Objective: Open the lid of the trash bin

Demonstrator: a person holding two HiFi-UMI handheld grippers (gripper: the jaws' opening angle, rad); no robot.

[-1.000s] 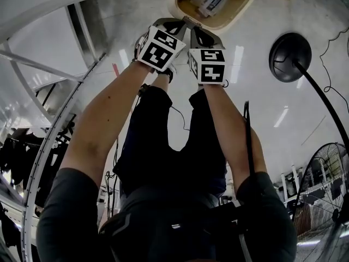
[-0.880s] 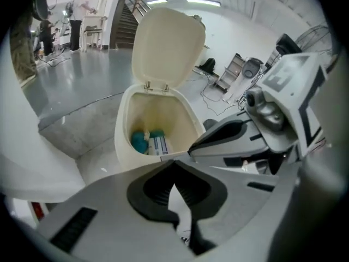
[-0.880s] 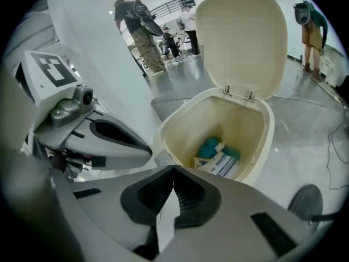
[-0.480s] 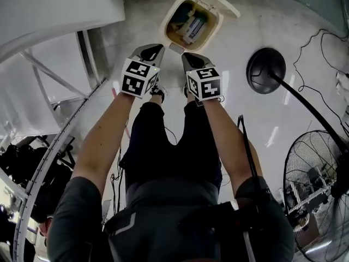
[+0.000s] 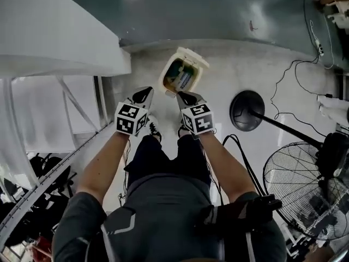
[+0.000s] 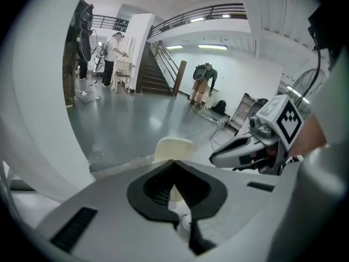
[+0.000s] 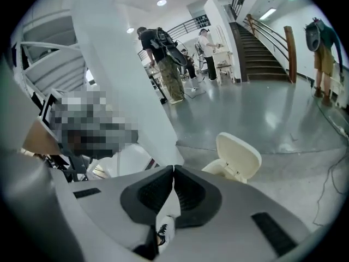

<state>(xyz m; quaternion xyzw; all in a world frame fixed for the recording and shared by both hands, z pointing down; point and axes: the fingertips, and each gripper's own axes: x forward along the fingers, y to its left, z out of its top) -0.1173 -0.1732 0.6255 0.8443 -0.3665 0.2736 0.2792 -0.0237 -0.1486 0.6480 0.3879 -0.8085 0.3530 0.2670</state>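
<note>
Trash bin [image 5: 181, 75] lid [image 5: 192, 57] up, rubbish inside.

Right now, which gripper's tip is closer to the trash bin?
The right gripper: in the head view its tip almost meets the trash bin rim; the left gripper sits further left.

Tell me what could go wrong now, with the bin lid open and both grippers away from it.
Nothing holds the lid: the left gripper and right gripper are both shut and empty, so it may fall shut on the trash bin.
A black cable lies on the floor beside the person's legs; a step might catch it.
</note>
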